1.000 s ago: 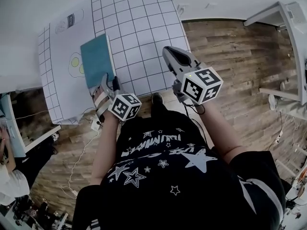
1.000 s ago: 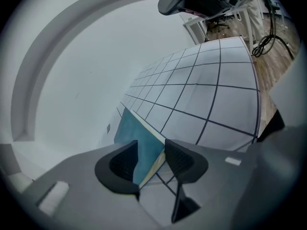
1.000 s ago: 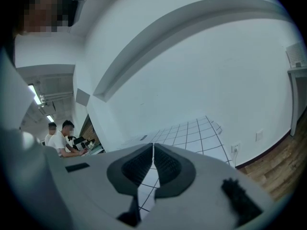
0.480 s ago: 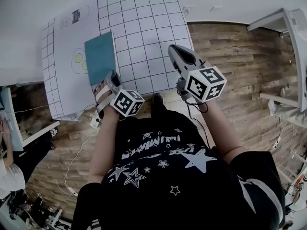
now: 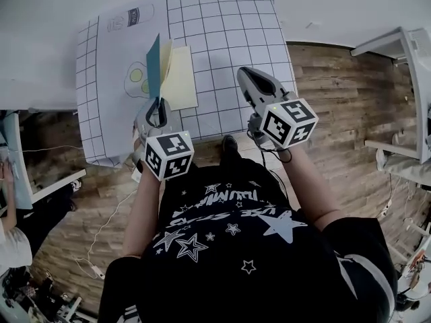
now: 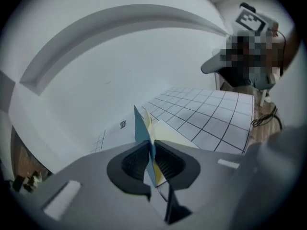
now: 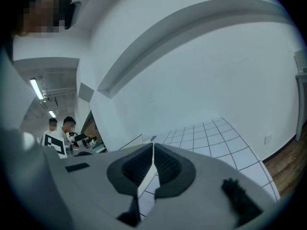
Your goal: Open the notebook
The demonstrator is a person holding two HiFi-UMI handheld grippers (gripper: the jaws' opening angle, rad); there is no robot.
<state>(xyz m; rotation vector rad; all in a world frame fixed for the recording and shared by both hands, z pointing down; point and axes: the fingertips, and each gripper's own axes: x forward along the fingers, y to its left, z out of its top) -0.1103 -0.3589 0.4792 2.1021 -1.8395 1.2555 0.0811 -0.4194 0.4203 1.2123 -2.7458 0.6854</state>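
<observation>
Left tongs point(image 5: 156, 110): my jaws are closing on the teal cover point(image 5: 154, 73) of the notebook point(image 5: 176, 79); in the left gripper view the ribbed pads point(image 6: 136, 161) press the cover's point(image 6: 141, 128) near edge from both sides, with the cover standing upright between them.

Notebook: lies on the gridded mat point(image 5: 222, 39), towards the mat's left half, where the plain printed panel meets the squares; the cover is lifted up on edge; a few pale yellow pages point(image 5: 180, 79) fan out beside it, and the rest lie flat on the mat; in the left gripper view the yellow pages point(image 6: 165, 133) spread to the right of the raised cover.

Right tongs point(image 5: 248, 76): jaws pressed together with nothing between them; the right gripper view shows the two pads point(image 7: 169, 163) meeting along a thin seam, with only the mat's squares beyond; in the head view these tongs sit over the mat's near right corner, apart from the notebook.

Mat: a yellow-green drawing point(image 5: 137, 79) is printed on its plain panel, just left of the raised cover; wooden floor point(image 5: 337, 79) lies off the mat's right edge.
</observation>
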